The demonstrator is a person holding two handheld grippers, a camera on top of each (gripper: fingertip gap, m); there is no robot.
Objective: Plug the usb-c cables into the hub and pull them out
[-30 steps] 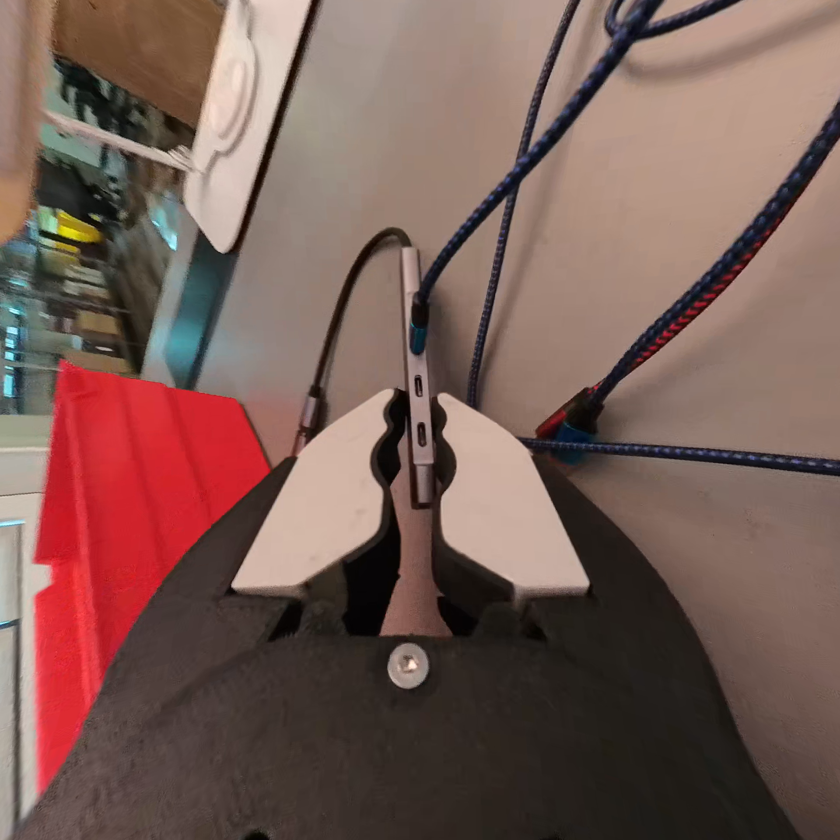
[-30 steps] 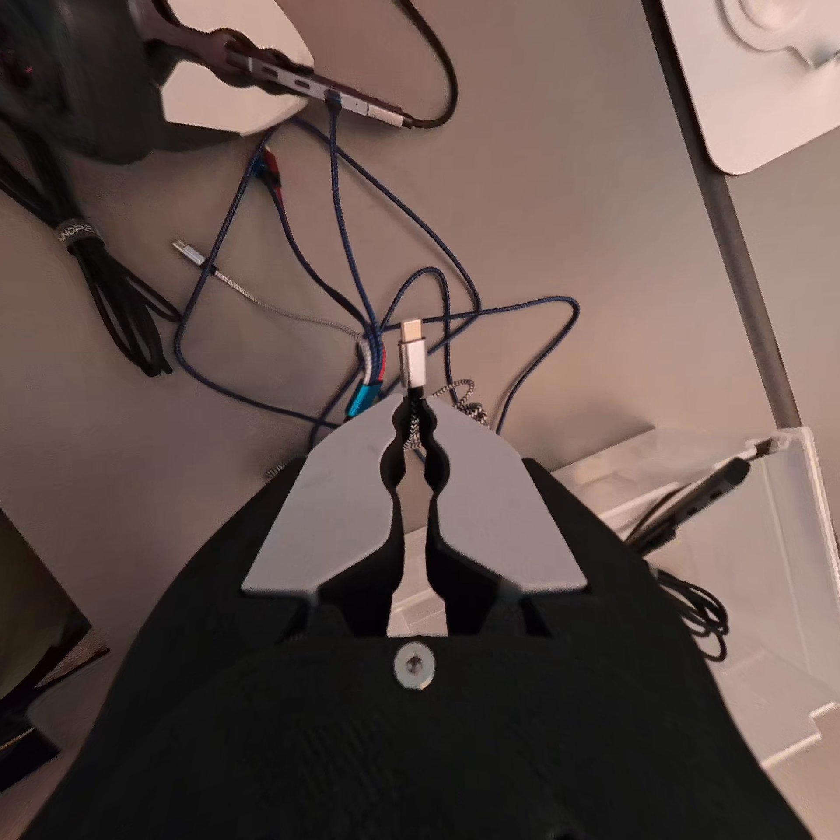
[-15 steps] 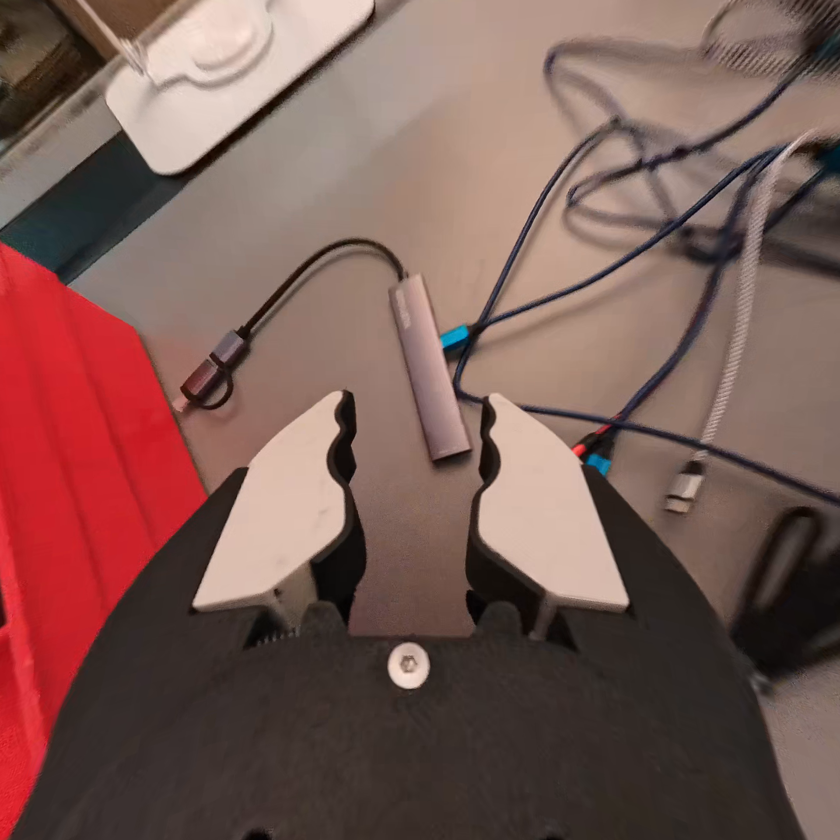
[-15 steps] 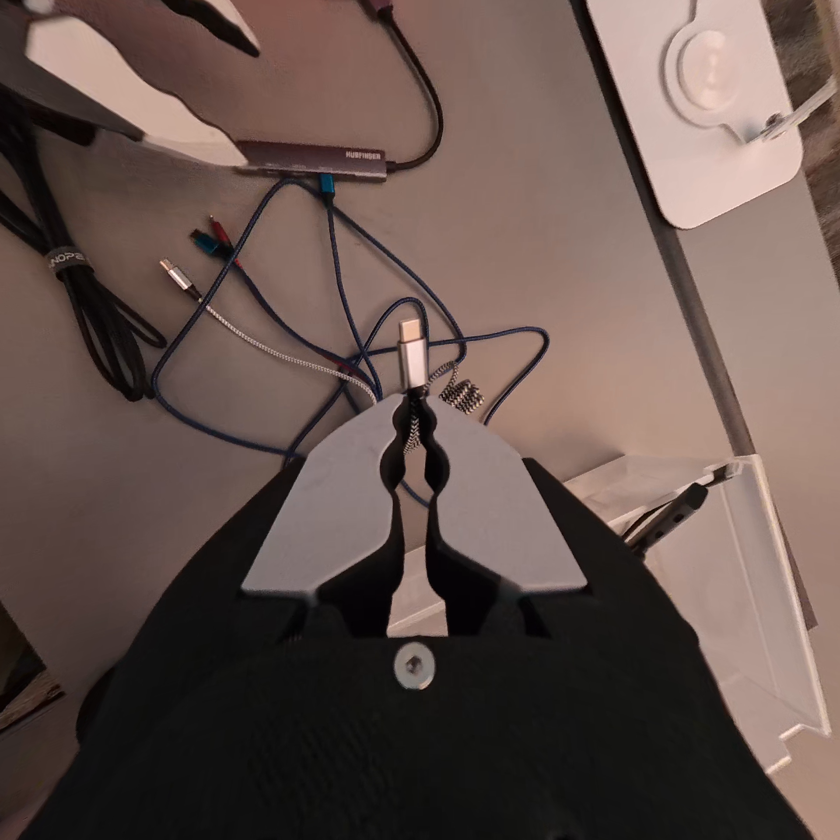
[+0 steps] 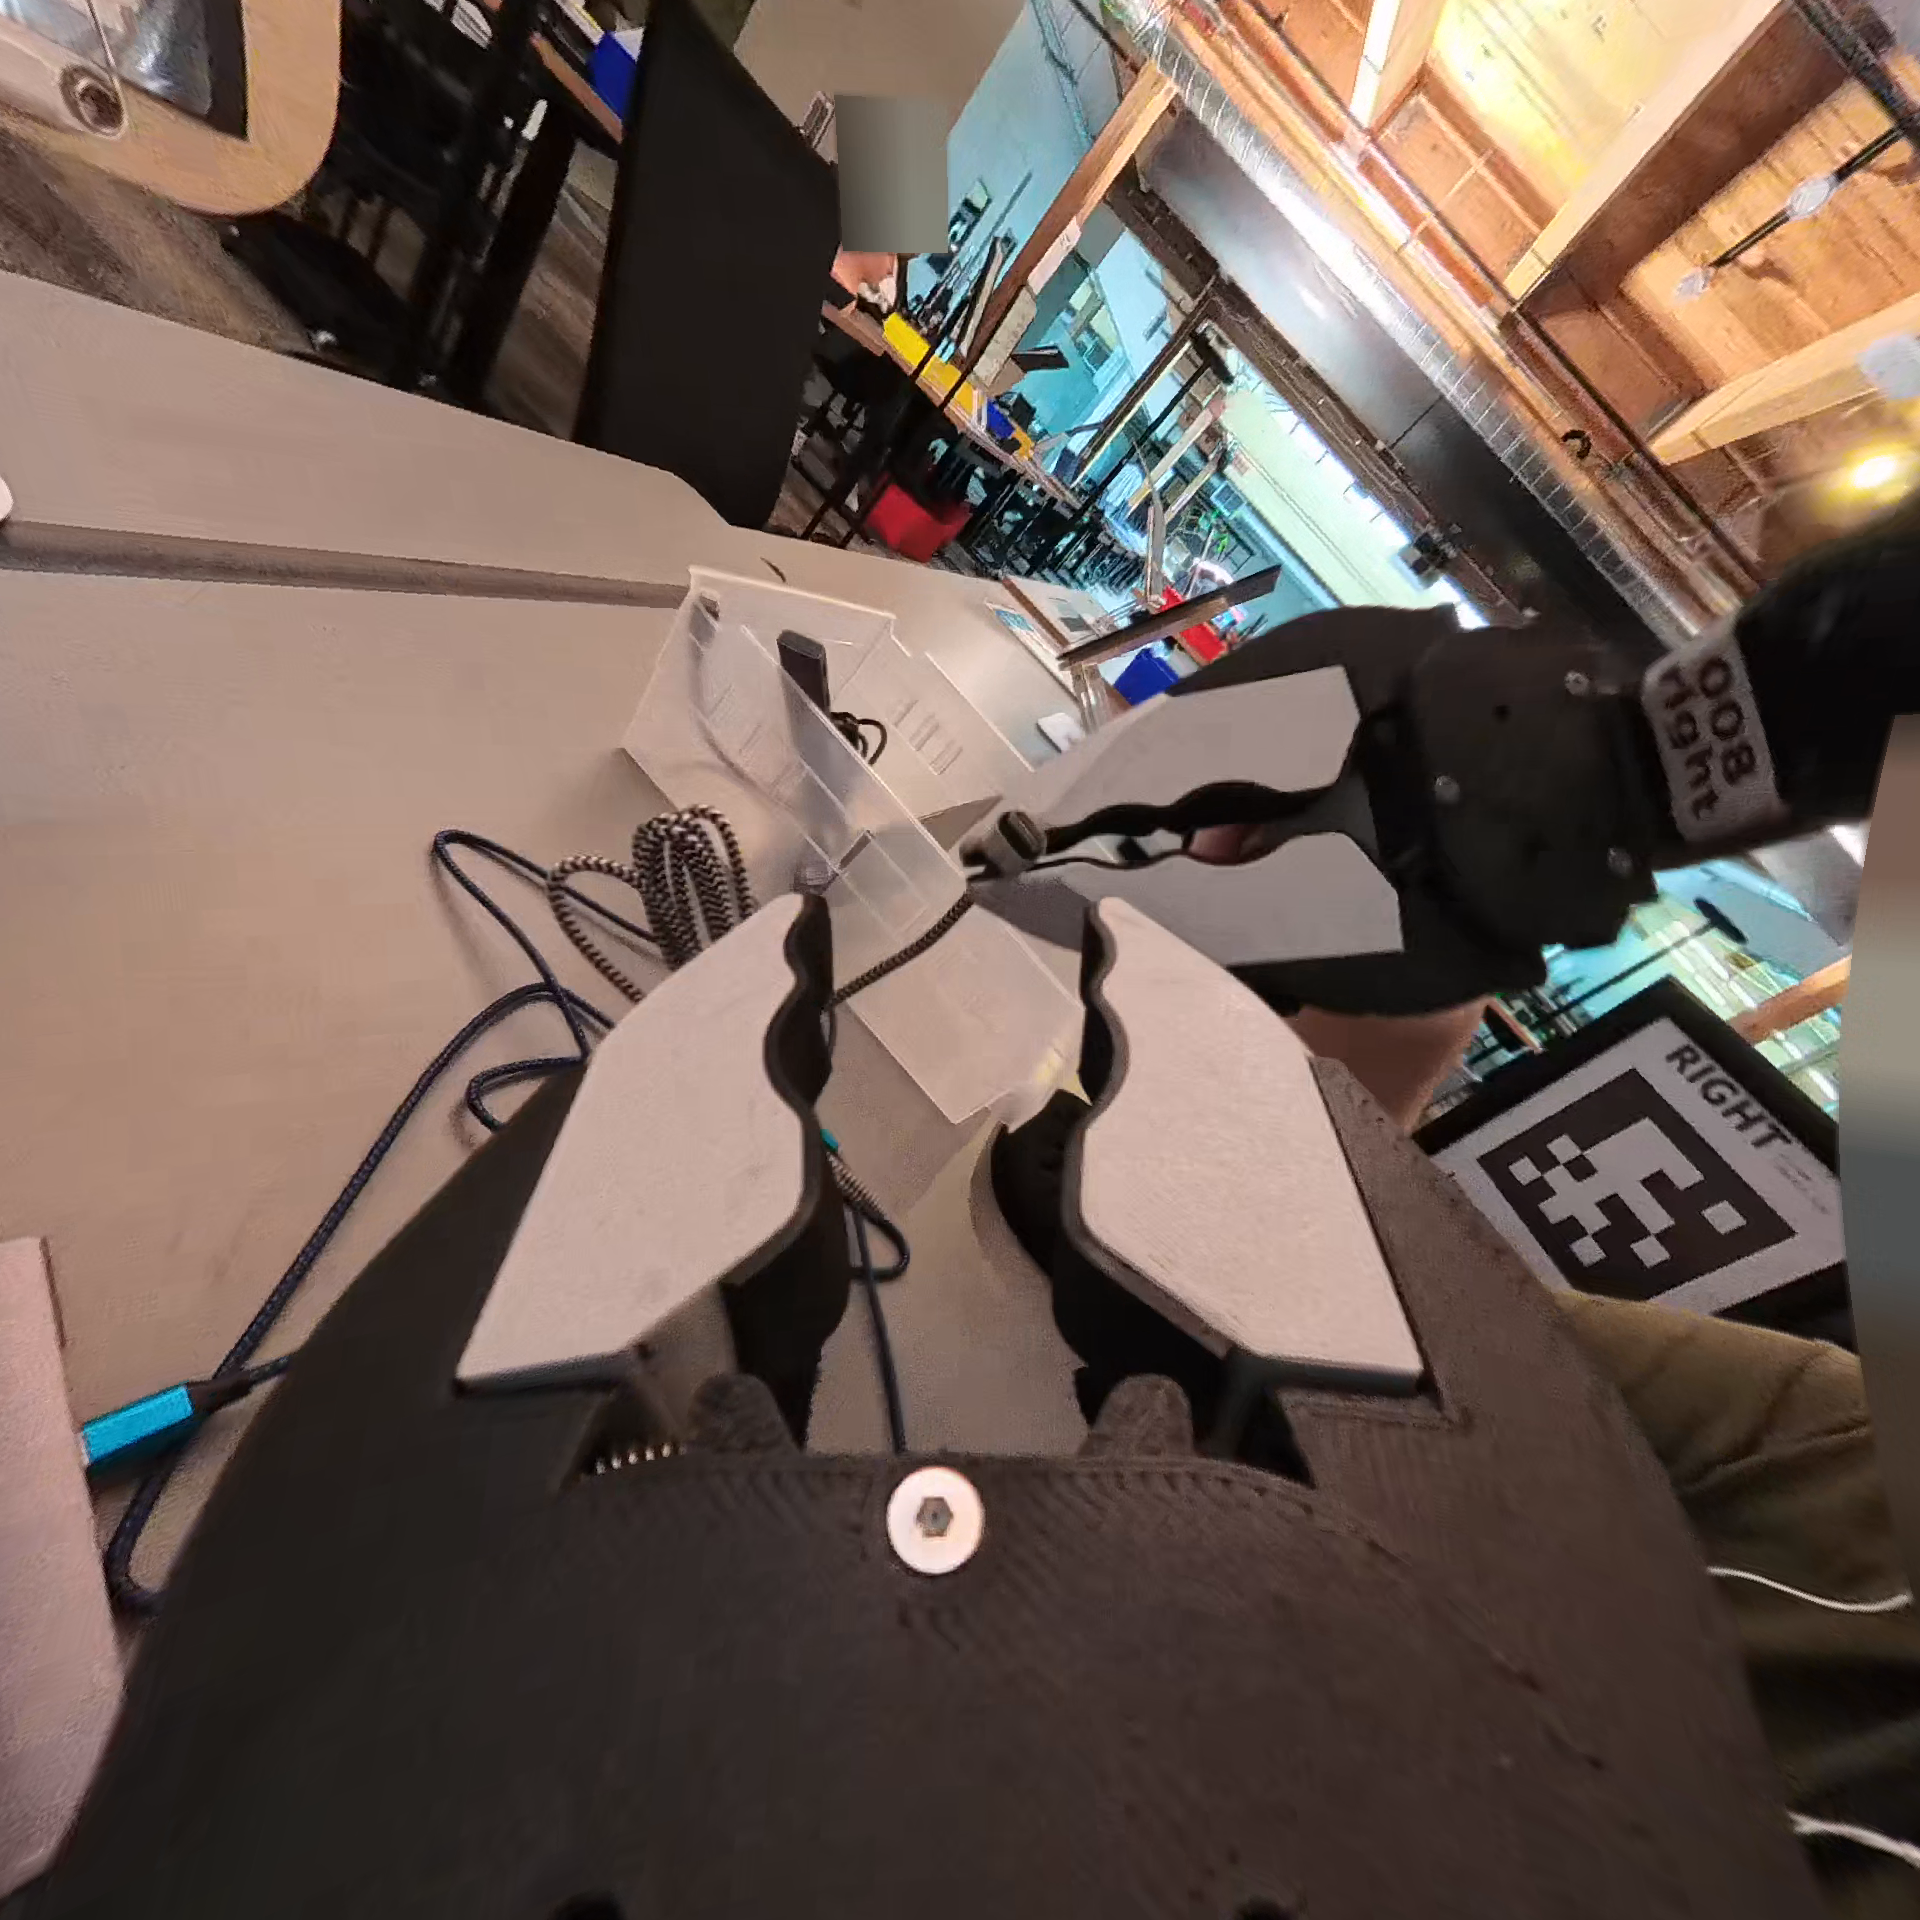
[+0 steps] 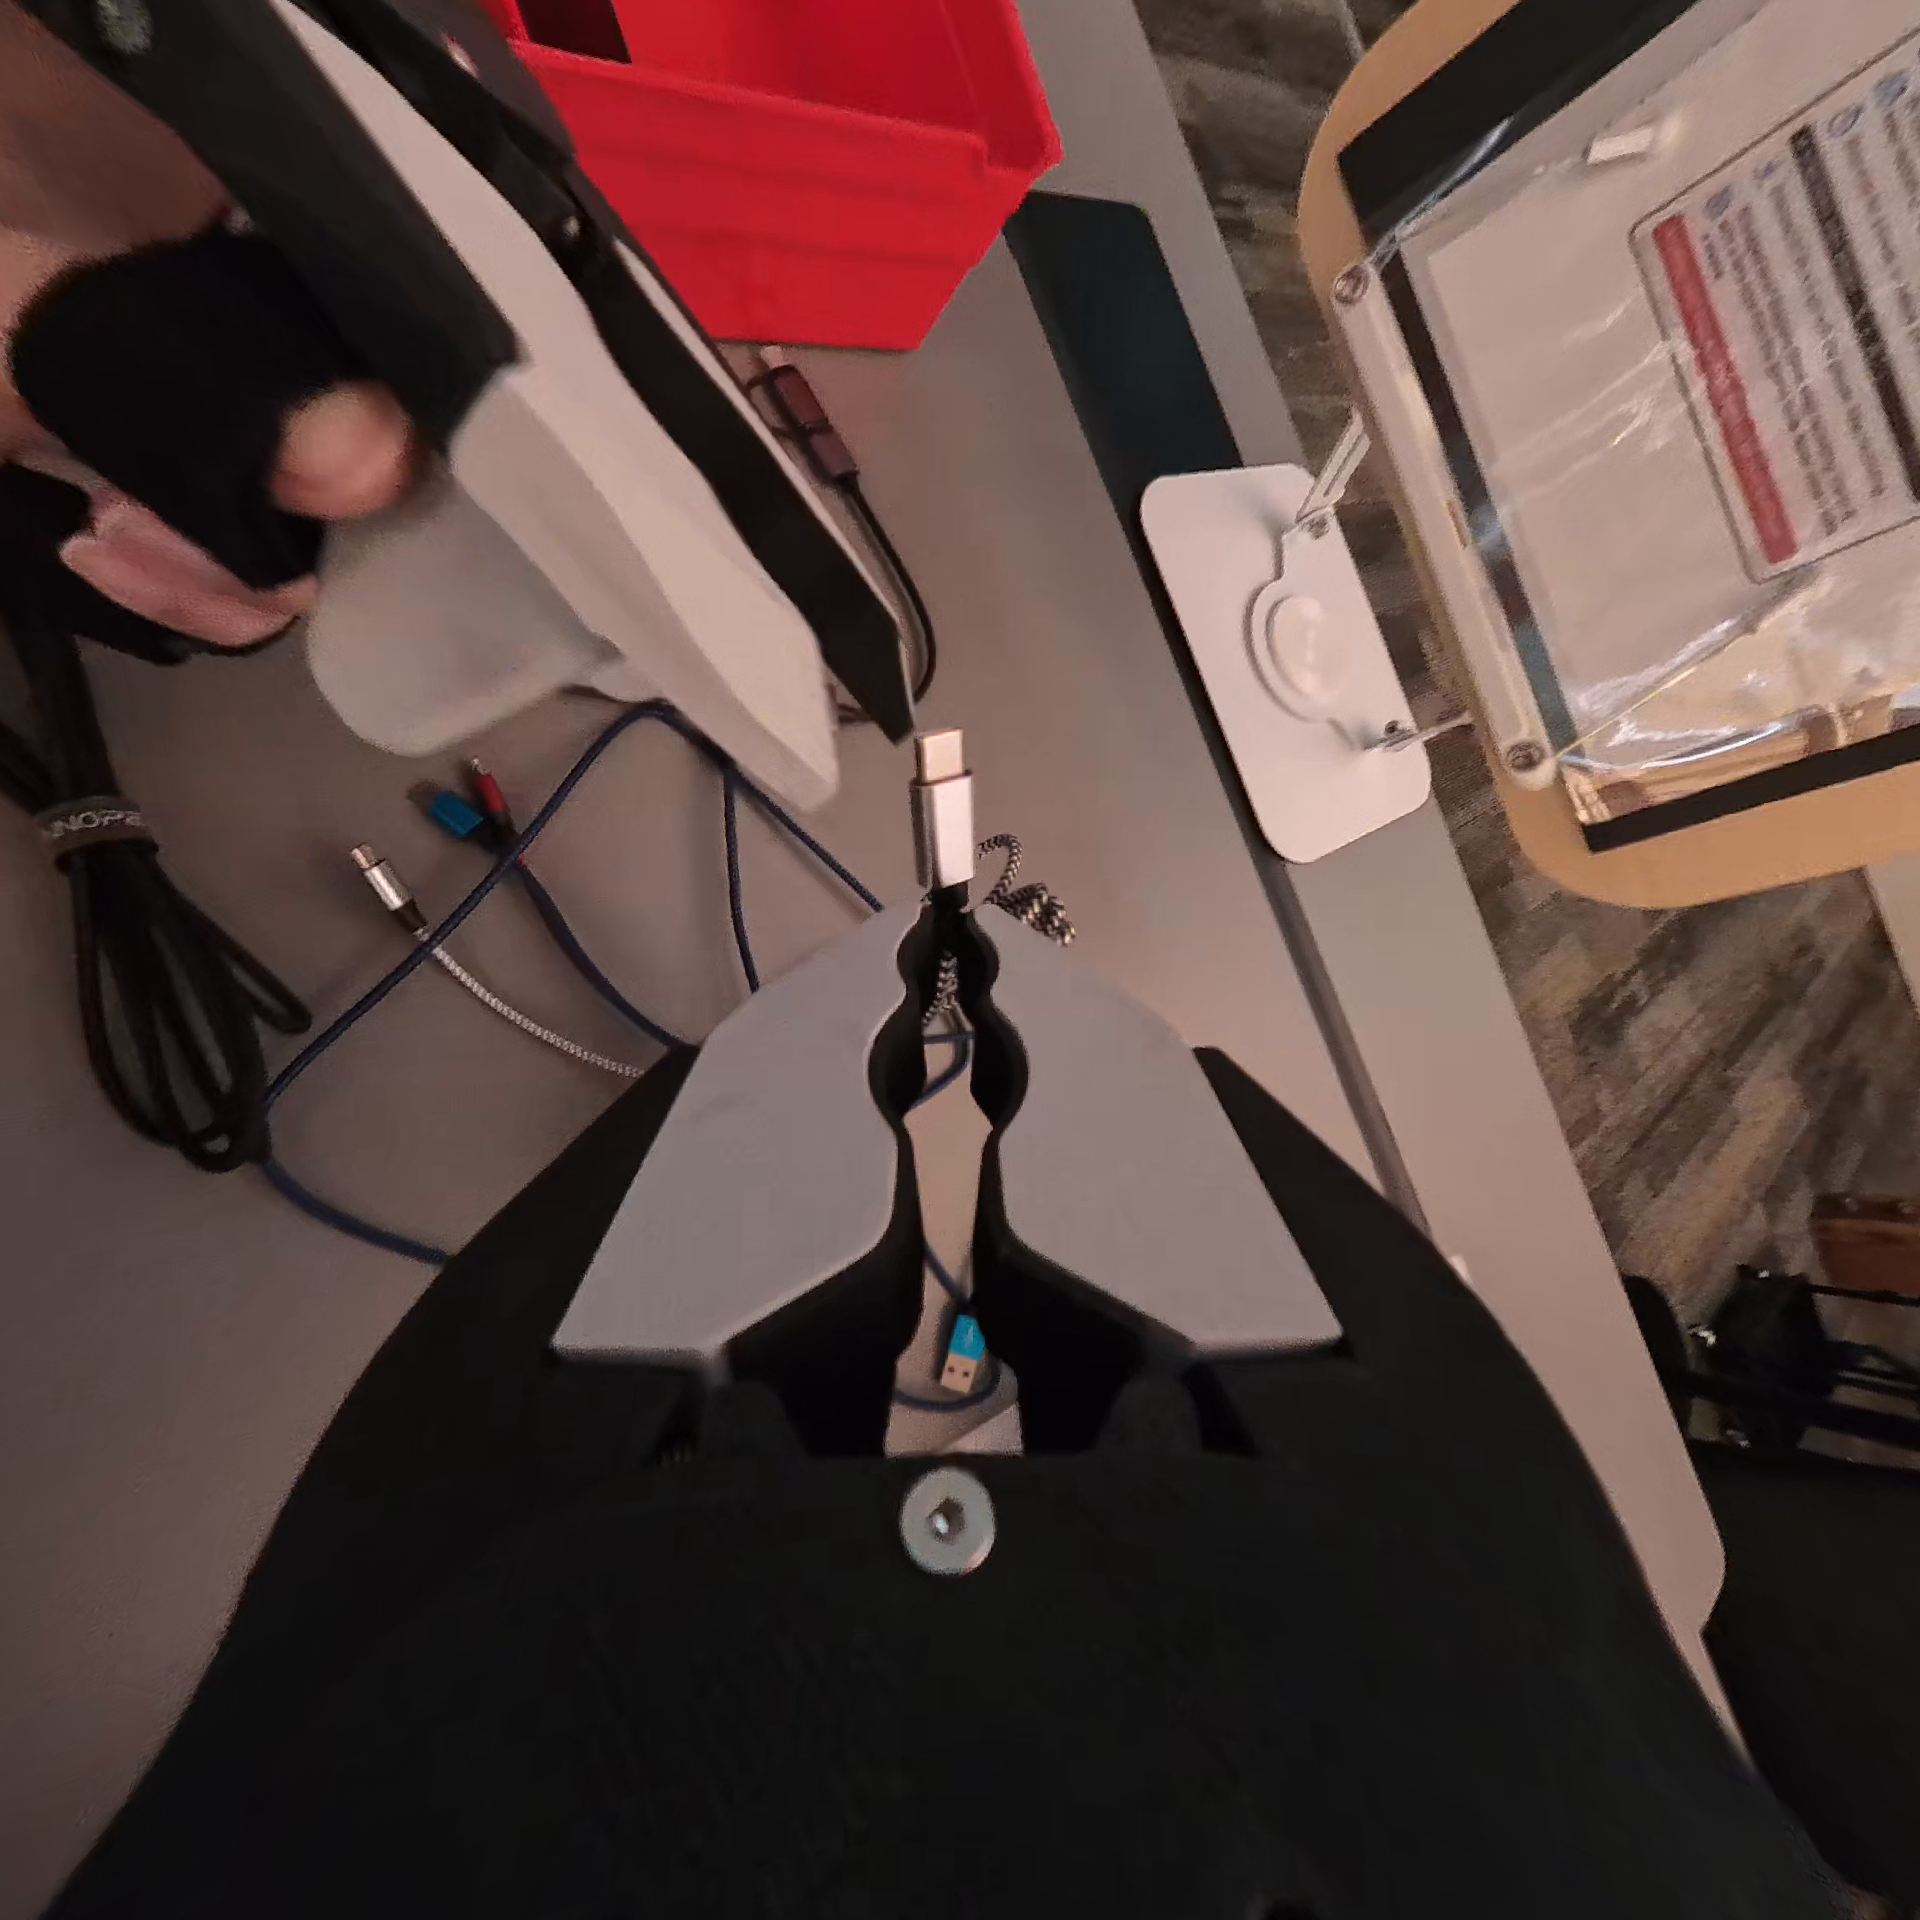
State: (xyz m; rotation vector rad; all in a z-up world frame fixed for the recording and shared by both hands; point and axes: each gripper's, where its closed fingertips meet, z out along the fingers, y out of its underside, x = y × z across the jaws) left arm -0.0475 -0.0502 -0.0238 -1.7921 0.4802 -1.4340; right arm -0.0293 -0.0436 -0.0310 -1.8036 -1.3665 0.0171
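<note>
My right gripper [image 6: 940,920] is shut on a black-and-white braided cable [image 6: 1023,888]. Its silver USB-C plug [image 6: 940,810] sticks out forward, just short of the tips of my left gripper [image 6: 862,743]. My left gripper [image 5: 951,925] is open and empty, raised above the table, facing the right gripper [image 5: 1039,844] and its plug [image 5: 1010,834]. The hub is hidden under the left gripper in the right wrist view; only its black lead and dark end plug [image 6: 805,416] show. A blue plug [image 5: 140,1429] on a blue braided cable meets a grey block at the left edge.
Loose blue and red plugs [image 6: 468,810], a silver plug [image 6: 379,883] and a black cable bundle [image 6: 135,987] lie on the grey table [image 5: 260,779]. A clear plastic box [image 5: 790,748], a red bin [image 6: 779,156] and a white stand base [image 6: 1288,655] stand around. Only a small space, under 4 cm, lies between the two pairs of fingers. The blue plug [image 5: 140,1429] is about 15 centimetres from my left fingertips.
My left gripper opened and let go of the hub, then lifted and swung right to face the right gripper. My right gripper carried the silver plug toward the left gripper.
</note>
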